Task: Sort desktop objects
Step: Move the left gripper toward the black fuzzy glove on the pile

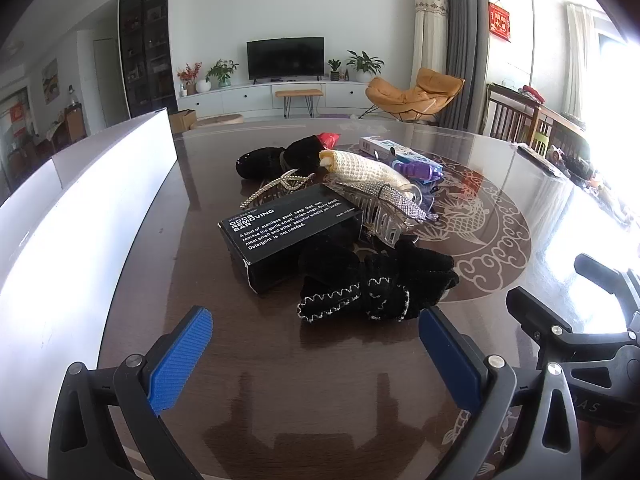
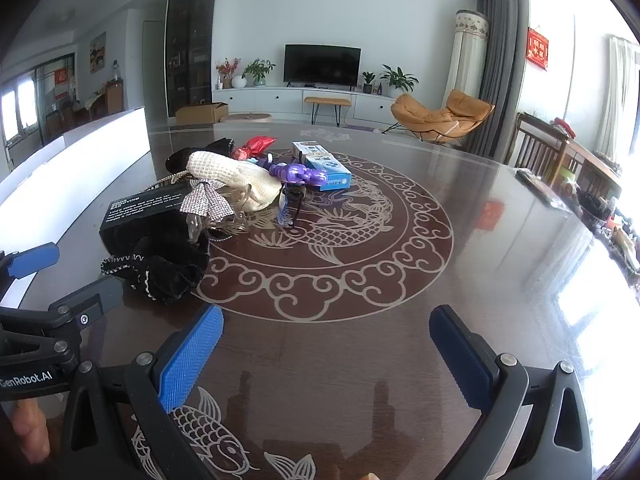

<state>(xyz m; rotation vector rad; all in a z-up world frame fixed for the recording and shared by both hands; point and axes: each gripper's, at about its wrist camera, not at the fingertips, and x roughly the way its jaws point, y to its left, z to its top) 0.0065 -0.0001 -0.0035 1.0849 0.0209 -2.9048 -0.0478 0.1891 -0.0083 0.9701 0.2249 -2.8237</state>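
Note:
A pile of small things lies on the dark glossy table (image 1: 320, 380). Nearest me is a black velvet bow with white stitching (image 1: 372, 284) (image 2: 160, 264). Behind it lie a black box lettered in white (image 1: 288, 228) (image 2: 140, 208), a rhinestone hair claw (image 1: 384, 204) (image 2: 208, 204), a cream knitted piece (image 1: 360, 168) (image 2: 232, 178), a pearl headband (image 1: 280, 188), a purple toy (image 2: 296, 172) and a blue-white carton (image 2: 324, 162). My left gripper (image 1: 316, 348) stands open just short of the bow. My right gripper (image 2: 326, 344) stands open over bare table, right of the pile.
A tall white box wall (image 1: 80, 208) (image 2: 80, 160) runs along the table's left side. The right gripper's frame (image 1: 580, 320) shows beside the left one. Cluttered things (image 2: 600, 208) lie at the table's far right edge. Wooden chairs (image 2: 536, 148) stand beyond it.

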